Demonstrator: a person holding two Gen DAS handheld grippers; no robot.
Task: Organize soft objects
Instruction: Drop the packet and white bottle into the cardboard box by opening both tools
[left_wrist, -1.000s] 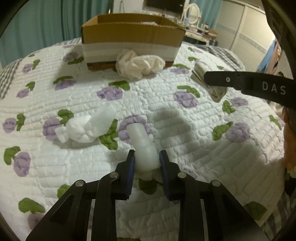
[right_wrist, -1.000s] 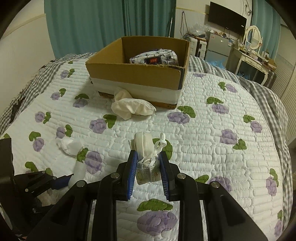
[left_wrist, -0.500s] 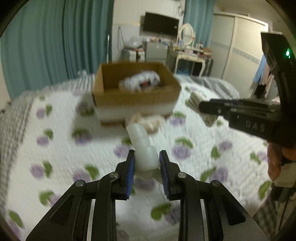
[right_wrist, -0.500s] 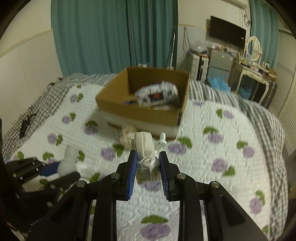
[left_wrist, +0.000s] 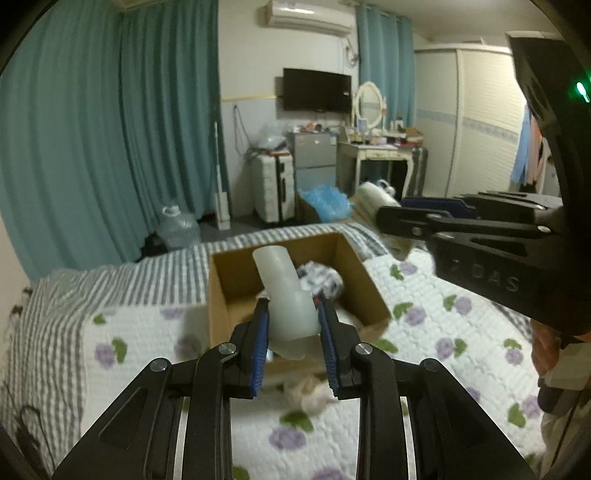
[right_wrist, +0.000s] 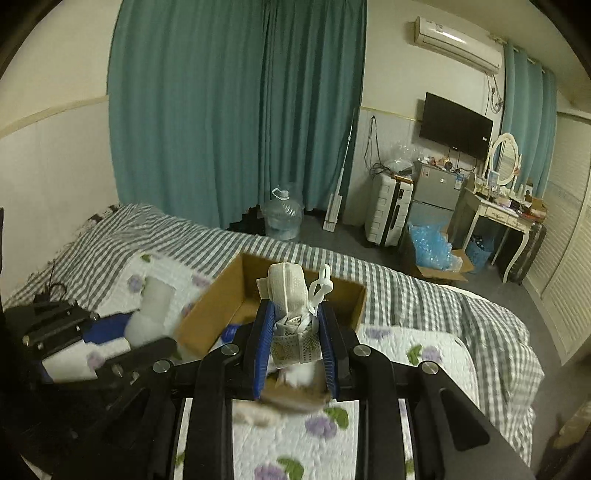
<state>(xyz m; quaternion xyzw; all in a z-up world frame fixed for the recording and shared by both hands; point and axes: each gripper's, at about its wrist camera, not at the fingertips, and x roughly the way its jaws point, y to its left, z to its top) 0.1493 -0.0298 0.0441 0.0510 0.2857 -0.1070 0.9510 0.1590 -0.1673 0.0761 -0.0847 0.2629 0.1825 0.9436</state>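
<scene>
My left gripper is shut on a rolled white sock and holds it in the air in front of the open cardboard box on the bed. My right gripper is shut on a folded cream and grey sock bundle over the same box. In the left wrist view the right gripper reaches in from the right with its bundle. In the right wrist view the left gripper and its white sock are at the left. A patterned cloth lies inside the box.
The bed has a white quilt with purple flowers over a grey checked sheet. A cream cloth bundle lies on the quilt just before the box. Beyond the bed are teal curtains, a water jug, a suitcase and a dressing table.
Both grippers have risen from the quilt and moved forward to the box, each still holding its sock. The other loose white cloth on the quilt has dropped out of view.
</scene>
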